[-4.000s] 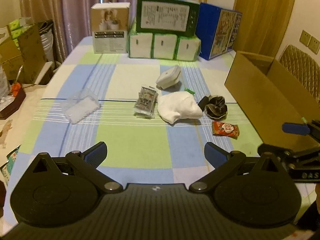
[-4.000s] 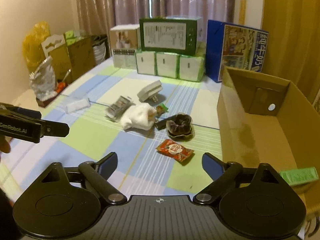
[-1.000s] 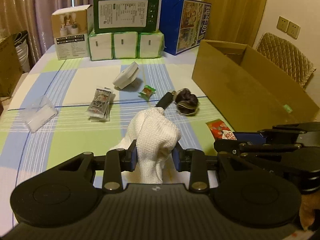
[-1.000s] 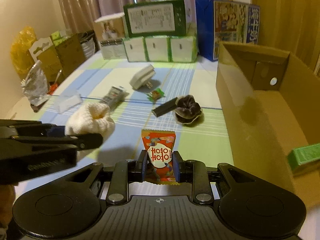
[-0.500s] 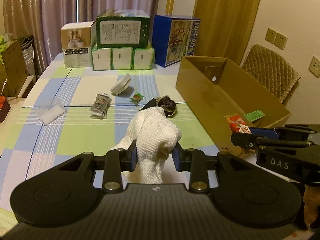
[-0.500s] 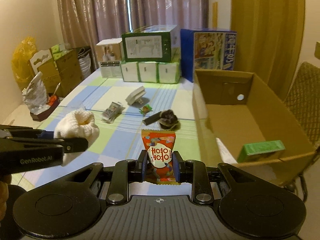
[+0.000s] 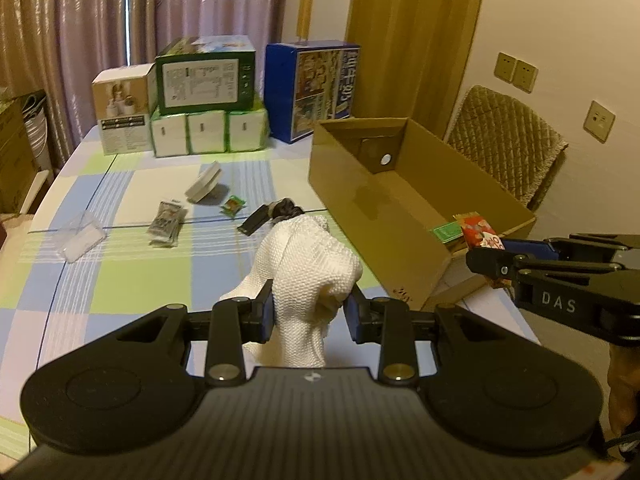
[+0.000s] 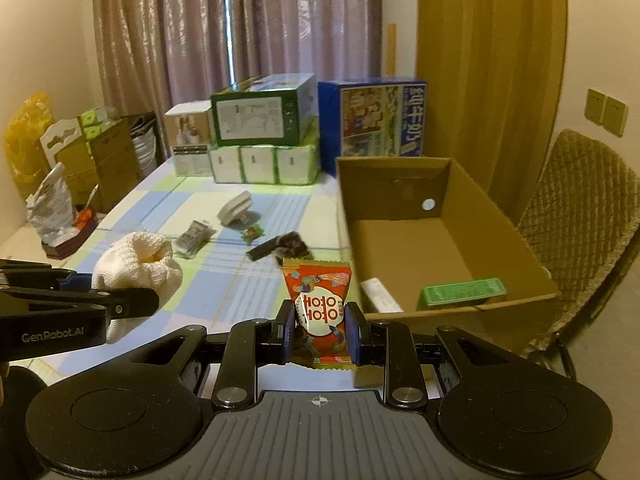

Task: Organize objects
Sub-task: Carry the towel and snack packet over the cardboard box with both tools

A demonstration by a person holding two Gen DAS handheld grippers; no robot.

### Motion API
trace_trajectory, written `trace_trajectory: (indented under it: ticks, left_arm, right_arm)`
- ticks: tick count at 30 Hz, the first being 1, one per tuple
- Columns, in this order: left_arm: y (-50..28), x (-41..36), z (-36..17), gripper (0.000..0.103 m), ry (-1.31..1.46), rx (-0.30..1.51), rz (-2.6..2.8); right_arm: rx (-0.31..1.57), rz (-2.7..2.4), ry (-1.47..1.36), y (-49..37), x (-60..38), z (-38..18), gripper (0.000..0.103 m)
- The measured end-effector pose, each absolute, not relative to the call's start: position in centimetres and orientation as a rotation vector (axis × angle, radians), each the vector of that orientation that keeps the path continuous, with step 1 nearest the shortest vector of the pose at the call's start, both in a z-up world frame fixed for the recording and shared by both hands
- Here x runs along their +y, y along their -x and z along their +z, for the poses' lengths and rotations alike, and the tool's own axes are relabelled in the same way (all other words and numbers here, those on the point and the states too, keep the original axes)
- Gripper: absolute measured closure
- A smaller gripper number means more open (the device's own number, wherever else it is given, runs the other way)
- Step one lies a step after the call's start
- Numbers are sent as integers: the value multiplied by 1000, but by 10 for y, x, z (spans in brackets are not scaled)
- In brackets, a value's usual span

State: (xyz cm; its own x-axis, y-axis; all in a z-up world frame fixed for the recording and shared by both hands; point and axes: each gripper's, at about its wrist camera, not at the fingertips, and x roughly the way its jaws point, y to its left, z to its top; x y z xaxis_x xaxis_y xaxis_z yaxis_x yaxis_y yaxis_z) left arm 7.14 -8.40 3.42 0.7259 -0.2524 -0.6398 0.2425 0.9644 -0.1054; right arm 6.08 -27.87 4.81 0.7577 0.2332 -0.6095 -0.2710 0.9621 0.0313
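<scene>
1. Curtained room, checked cloth on the desk (image 7: 120,280), stacked cartons at the far end; leftover clutter lies mid-desk: clear plastic case (image 7: 80,236), foil packet (image 7: 166,224), white adapter (image 7: 204,188), small green candy (image 7: 234,205), black bar with a dark scrunchie (image 7: 276,212).
2. My left hand-held gripper (image 7: 310,314) is clamped on the white knit cloth (image 7: 308,264), held up off the desk, near the cardboard box (image 7: 360,200) but not over it.
3. My right hand-held gripper (image 8: 318,330) is pinched on the red snack packet (image 8: 318,308), upright between the pads. In the left wrist view the packet sits right at the box's near corner.
4. Change: four seconds ago both grippers were open and empty, cloth and packet lay on the desk. A second ago both were already gripped, low over the desk. Now both are lifted and swung right, box far closer and its inside visible.
5. Box already holds a green flat box (image 8: 460,292) and a white item beside it.
6. Judgement: pick phase done for two items, transport nearly done. Packet looks first to drop; cloth needs more travel rightward. Five-ish items remain on the desk.
</scene>
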Motion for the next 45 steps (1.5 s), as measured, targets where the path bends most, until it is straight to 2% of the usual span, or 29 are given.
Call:
trace_trajectory:
  ticks: [18,45]
  left_arm:
    - [-90,-129,49,74,-4,694,-374]
    - [-185,-220,49,73,21,734,-510]
  right_arm:
    - [639,158,37,-77,-337,62,80]
    - [676,125,37,-152,-398,49,80]
